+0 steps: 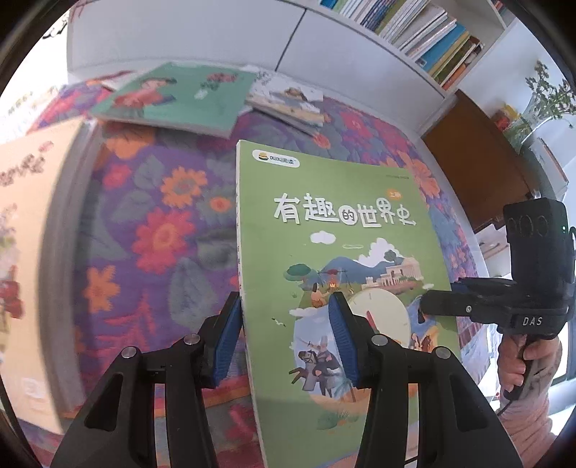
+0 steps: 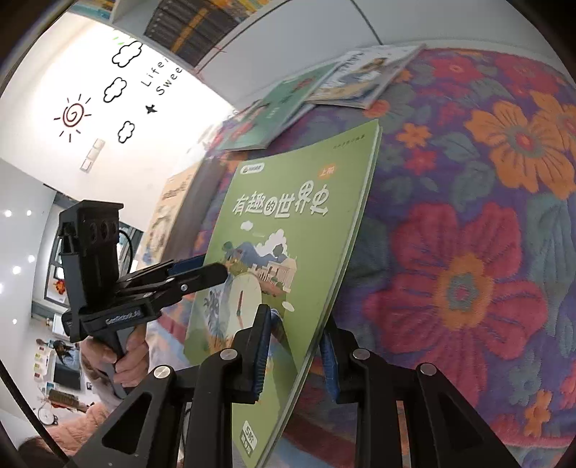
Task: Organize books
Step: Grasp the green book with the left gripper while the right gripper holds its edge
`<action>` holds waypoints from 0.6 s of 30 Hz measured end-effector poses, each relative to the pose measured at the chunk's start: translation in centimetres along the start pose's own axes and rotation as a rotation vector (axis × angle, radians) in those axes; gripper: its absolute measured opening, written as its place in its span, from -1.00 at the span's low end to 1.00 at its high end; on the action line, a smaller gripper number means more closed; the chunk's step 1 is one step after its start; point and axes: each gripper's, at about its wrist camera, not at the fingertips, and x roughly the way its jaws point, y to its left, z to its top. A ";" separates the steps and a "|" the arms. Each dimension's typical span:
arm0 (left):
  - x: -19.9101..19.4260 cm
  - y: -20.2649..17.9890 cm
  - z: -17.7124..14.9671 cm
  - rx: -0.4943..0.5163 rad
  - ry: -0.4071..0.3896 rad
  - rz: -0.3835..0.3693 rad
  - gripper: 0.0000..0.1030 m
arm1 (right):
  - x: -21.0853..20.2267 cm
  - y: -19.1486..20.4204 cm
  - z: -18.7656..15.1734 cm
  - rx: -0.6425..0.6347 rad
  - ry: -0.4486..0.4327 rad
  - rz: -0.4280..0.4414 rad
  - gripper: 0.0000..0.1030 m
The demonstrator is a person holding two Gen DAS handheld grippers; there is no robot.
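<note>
A thin green picture book [image 1: 342, 223] [image 2: 288, 216] with white Chinese title letters is held tilted above a floral bedspread [image 1: 162, 216] [image 2: 468, 259]. My left gripper [image 1: 284, 316] [image 2: 212, 270] is shut on the book at its spine side, one blue pad on the cover and the other behind it. My right gripper [image 2: 295, 345] [image 1: 424, 306] is shut on the opposite long edge, with the cover bowing slightly between the two grips. A hand [image 1: 518, 363] [image 2: 126, 356] holds each handle.
A teal book [image 1: 180, 97] [image 2: 273, 111] and a pale stack of books [image 1: 288, 100] [image 2: 363, 79] lie at the bedspread's far edge. A peach book [image 1: 28, 234] stands at the left. Behind are a white bookshelf [image 1: 414, 28] [image 2: 201, 25], a wooden cabinet [image 1: 478, 162] and a plant [image 1: 540, 104].
</note>
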 end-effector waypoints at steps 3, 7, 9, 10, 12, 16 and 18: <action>-1.3 0.3 0.5 0.003 -0.019 0.002 -0.13 | -0.4 1.1 0.5 -0.001 0.000 0.028 -0.50; -3.5 0.7 1.0 0.014 -0.052 0.012 -0.13 | -0.4 2.3 1.1 0.000 0.002 0.047 -0.50; -4.4 0.9 1.3 0.013 -0.069 0.015 -0.13 | -0.3 2.9 1.5 -0.002 0.005 0.057 -0.50; -5.0 1.1 1.4 0.013 -0.079 0.018 -0.13 | -0.3 3.3 1.6 -0.005 0.007 0.061 -0.50; -6.0 1.5 1.6 0.008 -0.095 0.020 -0.13 | -0.2 4.2 2.1 -0.013 0.010 0.066 -0.50; -8.4 2.6 1.6 0.012 -0.129 0.037 -0.13 | 0.0 6.3 2.9 -0.045 0.008 0.062 -0.50; -9.2 3.1 1.8 0.008 -0.139 0.041 -0.13 | 0.4 7.2 3.5 -0.053 0.009 0.070 -0.50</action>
